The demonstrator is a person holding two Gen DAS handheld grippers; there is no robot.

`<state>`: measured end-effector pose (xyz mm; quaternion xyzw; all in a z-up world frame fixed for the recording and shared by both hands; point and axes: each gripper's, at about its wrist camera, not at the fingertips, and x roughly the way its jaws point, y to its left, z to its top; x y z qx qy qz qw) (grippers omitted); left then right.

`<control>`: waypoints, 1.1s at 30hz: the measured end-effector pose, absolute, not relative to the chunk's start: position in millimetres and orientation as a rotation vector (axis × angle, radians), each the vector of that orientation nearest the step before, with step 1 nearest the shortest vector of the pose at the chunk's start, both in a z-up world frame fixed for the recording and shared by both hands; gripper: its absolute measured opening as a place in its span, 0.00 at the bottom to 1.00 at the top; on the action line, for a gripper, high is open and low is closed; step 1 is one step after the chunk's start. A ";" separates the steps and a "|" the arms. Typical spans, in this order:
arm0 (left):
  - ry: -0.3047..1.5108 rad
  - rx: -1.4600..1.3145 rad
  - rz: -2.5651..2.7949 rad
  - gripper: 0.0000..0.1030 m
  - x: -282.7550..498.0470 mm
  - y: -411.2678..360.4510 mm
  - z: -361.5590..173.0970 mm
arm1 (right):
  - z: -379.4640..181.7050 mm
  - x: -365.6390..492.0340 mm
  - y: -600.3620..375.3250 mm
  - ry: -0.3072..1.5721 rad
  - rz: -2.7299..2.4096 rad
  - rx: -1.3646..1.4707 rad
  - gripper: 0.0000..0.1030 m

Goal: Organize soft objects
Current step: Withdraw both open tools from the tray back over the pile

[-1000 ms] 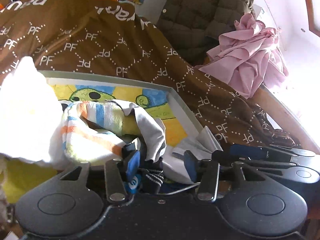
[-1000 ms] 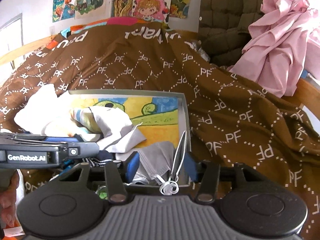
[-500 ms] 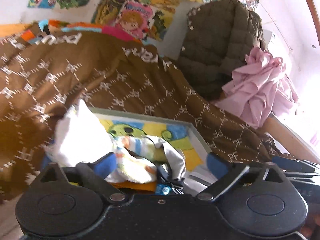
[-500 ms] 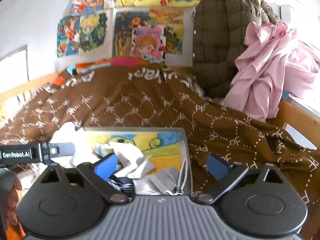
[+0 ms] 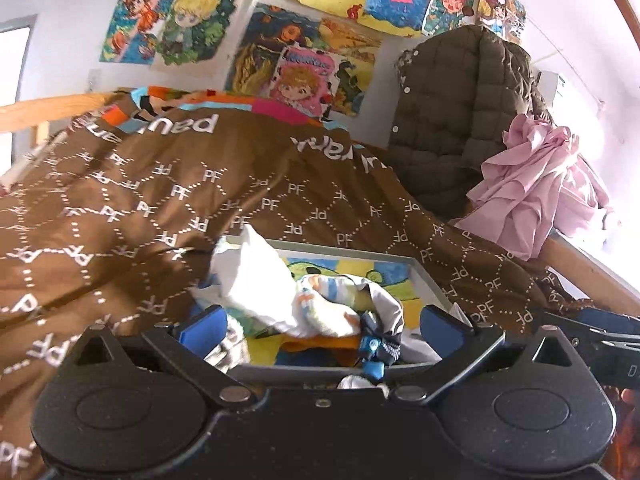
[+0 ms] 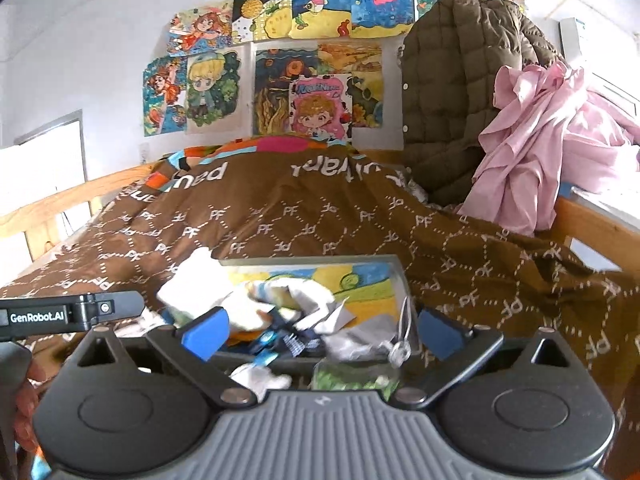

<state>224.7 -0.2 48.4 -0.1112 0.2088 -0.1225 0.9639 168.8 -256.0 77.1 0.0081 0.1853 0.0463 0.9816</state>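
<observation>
The left tongs (image 5: 320, 320) stood fully spread, blue pads (image 5: 203, 323) wide apart, nothing pressed between them. Beyond the pads lay the tray (image 5: 430, 280), a shallow grey-rimmed box with a painted cartoon floor, resting on the brown bedspread (image 5: 160, 208). The soft objects were heaped in its near left part: a white cloth (image 5: 256, 280) standing up over the left rim, a striped towel (image 5: 320, 304) just right of it, and a dark sock with a blue tag (image 5: 376, 348) at the near edge. Only this view showed the other tool's body at the far right edge.

The right tongs (image 6: 322, 334) were likewise spread wide and gripped nothing. This view alone showed the left tool's arm (image 6: 72, 314) crossing from the left edge, a person's fingers (image 6: 28, 400) below it, a white looped cord (image 6: 402, 340) hanging over the tray's right rim, and a grey cloth (image 6: 360, 340) beside it. The quilted olive jacket (image 6: 452, 100) and pink garment (image 6: 532, 148) hung at the right, with drawings (image 6: 320, 4) on the wall.

Both tongs had just been opening; one second earlier their pads stood half as far apart, close upon the clothing. Both tools had since drawn back and tilted upward: the tray appeared smaller and lower, and far more wall was visible.
</observation>
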 end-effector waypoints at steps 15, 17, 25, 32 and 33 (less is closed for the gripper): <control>0.555 -0.171 -0.259 0.99 147.4 9.7 28.4 | 42.2 96.4 -237.2 0.401 0.132 0.022 1.00; 0.572 -0.170 -0.255 0.99 141.3 9.5 23.1 | 39.0 93.8 -236.3 0.406 0.141 0.023 1.00; 0.627 -0.158 -0.201 0.99 127.2 18.4 5.2 | 23.0 90.8 -230.1 0.459 0.188 0.033 1.00; 0.648 -0.145 -0.151 0.99 121.2 35.2 -4.9 | 13.1 90.9 -220.0 0.496 0.240 0.032 1.00; 0.653 -0.149 -0.139 0.99 121.1 38.3 -6.2 | 11.9 91.2 -218.5 0.500 0.245 0.031 1.00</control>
